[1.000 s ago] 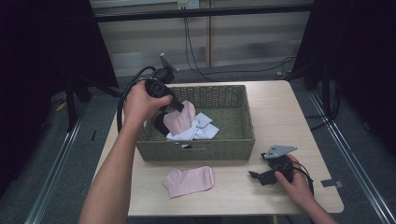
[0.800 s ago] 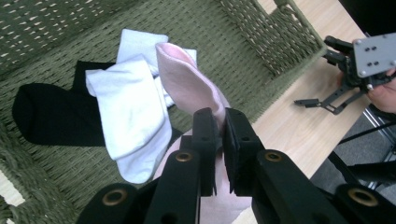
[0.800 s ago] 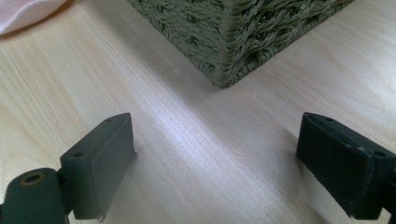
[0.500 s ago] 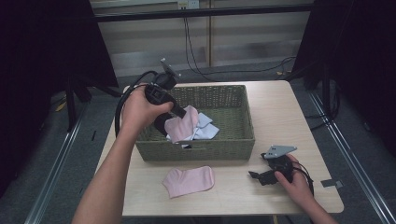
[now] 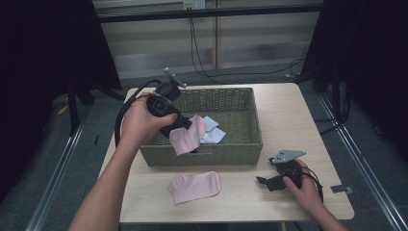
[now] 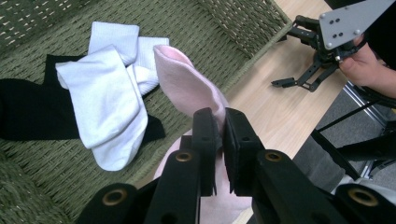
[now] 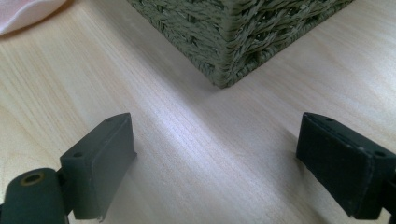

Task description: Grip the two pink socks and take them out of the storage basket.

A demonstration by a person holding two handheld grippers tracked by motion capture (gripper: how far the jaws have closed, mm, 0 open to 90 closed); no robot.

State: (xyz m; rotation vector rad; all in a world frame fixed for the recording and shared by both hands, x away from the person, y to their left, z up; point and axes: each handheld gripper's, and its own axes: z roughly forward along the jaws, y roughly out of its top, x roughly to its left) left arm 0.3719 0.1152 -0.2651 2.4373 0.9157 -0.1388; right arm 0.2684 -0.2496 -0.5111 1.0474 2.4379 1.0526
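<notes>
Nearest, a pink sock (image 5: 194,186) lies flat on the bench (image 5: 288,120), just short of its front edge. The right claw (image 5: 262,181) rests on open bench beside the wicker basket (image 5: 250,144), jaws wide apart. Farther, the left claw (image 6: 220,135) pinches a second pink sock (image 5: 186,135), draped over the basket's front rim

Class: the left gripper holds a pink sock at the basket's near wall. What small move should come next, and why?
Probably carry the pink sock over the basket wall and lower it beside its mate on the table: the left gripper grips it above that wall.
</notes>
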